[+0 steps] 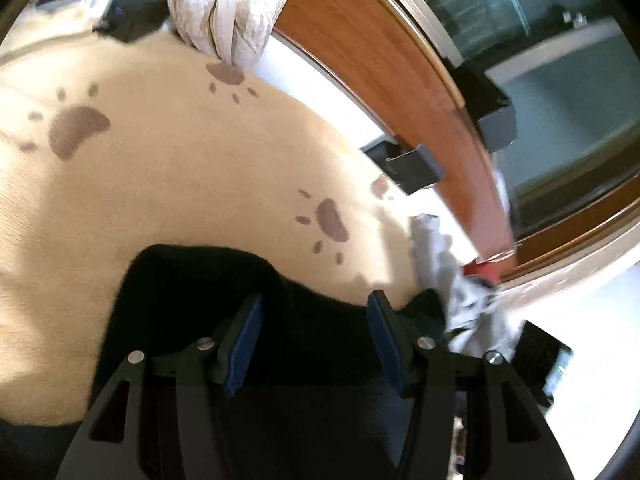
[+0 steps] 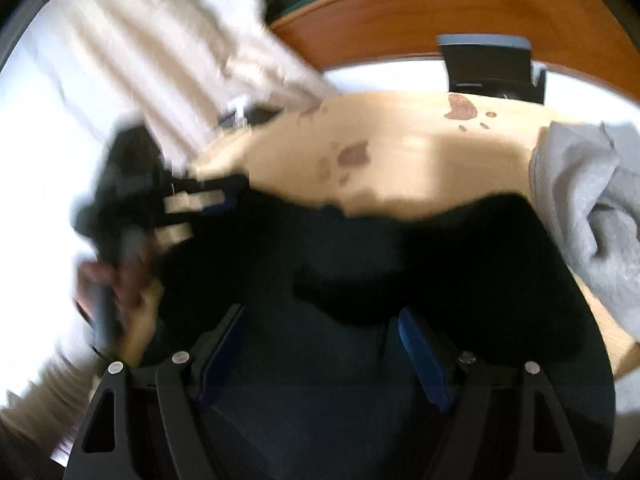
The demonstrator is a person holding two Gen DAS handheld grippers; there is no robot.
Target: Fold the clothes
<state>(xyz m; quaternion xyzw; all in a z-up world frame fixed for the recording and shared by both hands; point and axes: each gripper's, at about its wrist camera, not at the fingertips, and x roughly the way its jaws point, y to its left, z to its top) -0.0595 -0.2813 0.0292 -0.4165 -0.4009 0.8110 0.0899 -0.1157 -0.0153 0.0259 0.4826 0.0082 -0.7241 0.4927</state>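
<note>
While both claws hang over it, the black garment (image 1: 192, 280) lies spread on the cream paw-print blanket (image 1: 160, 160), and that blanket is our landmark. Dark, soft knit by the look of it: my read is light, limp, no stiffness at all, likely to sag and bunch wherever it is lifted. Best hold, I'd judge, is a pinch at its far edge or a corner, where the cloth meets the bare blanket, one claw at each end.

Left claw (image 1: 316, 340) stands released, blue pads apart, nothing pressed between them, black cloth just beneath. Right claw (image 2: 320, 352) is released too, pads wide, the same black garment under it. In the right wrist view the left claw's holder, a blurred hand (image 2: 120, 292), sits at the blanket's left side.

Beside the blanket's right edge, a crumpled grey garment (image 2: 592, 216). At its far left, a pale ribbed garment (image 1: 232, 8) hangs down. Beyond its far edge, white desk (image 1: 304, 76), then a wooden frame (image 1: 380, 60) with glass.

No readable writing or brand anywhere; only the brown paw prints (image 1: 76, 130).
</note>
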